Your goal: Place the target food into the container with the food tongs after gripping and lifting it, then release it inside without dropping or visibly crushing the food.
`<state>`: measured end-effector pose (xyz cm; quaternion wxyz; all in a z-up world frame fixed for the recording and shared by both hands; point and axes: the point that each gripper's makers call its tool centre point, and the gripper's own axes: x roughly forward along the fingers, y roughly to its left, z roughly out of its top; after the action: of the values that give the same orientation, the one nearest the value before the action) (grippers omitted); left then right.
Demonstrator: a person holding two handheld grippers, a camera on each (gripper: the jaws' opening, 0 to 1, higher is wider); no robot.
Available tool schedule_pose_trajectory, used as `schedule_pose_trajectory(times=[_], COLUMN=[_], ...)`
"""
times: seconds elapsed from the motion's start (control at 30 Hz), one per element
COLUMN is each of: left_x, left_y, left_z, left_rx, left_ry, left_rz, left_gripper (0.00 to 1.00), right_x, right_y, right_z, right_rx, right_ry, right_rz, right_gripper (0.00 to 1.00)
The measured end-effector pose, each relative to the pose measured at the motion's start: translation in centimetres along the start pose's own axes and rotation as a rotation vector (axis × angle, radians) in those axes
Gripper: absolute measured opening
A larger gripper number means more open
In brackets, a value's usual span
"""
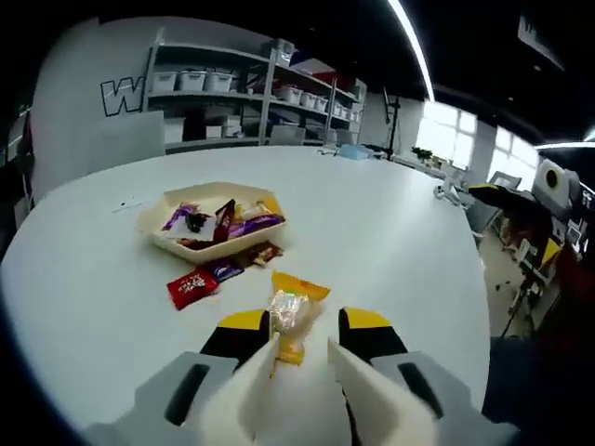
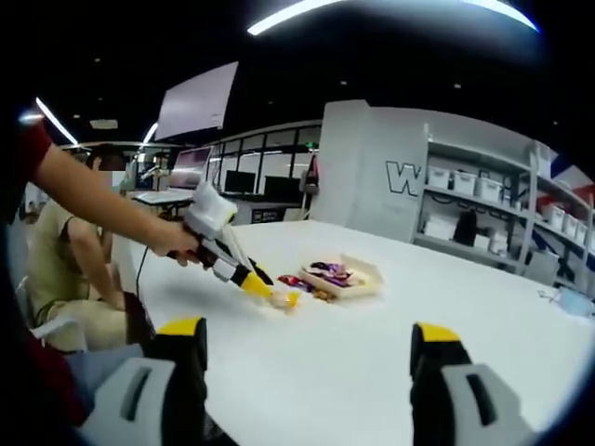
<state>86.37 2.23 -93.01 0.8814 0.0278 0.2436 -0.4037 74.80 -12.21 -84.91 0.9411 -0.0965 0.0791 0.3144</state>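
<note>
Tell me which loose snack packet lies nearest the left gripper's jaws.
The yellow-topped clear packet, lying between the left gripper tips; the red packet and dark wrappers lie farther off by the tray.

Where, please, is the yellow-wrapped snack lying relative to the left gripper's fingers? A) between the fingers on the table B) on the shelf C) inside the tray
A: the yellow-wrapped snack lies on the table between the left gripper's fingers, short of the tray.

I count one tray [image 1: 158, 226] of mixed snack packets, three packets loose beside it, and one yellow packet [image 1: 294, 314] nearer me.
</note>
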Motion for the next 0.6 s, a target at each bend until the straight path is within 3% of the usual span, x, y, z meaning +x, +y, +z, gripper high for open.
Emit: schedule_pose_trajectory(times=[0.2, 0.33, 0.4, 0.5, 0.6], left_x=[-0.4, 0.1, 0.7, 1.4, 1.9], left_y=[-1.0, -0.3, -0.1, 0.2, 0.5], left_z=[1.7, 3.0, 2.9, 2.5, 2.7], left_rx=[0.035, 0.054, 0.054, 0.124, 0.106], left_ry=[-0.044, -0.072, -0.058, -0.035, -0.041], left_rz=[0.013, 0.037, 0.036, 0.048, 0.046], left_gripper=[0.28, 0.28, 0.29, 0.29, 0.29], right_x=[0.0, 0.0, -0.1, -0.3, -0.4], right_y=[0.2, 0.3, 0.3, -0.1, -0.4], right_z=[0.0, 0.0, 0.0, 0.0, -0.2], right_rx=[-0.004, -0.005, -0.003, 0.002, 0.008], right_ry=[0.0, 0.0, 0.0, -0.001, -0.002], right_rz=[0.004, 0.007, 0.005, -0.002, -0.009], right_gripper=[0.89, 0.89, 0.89, 0.89, 0.89])
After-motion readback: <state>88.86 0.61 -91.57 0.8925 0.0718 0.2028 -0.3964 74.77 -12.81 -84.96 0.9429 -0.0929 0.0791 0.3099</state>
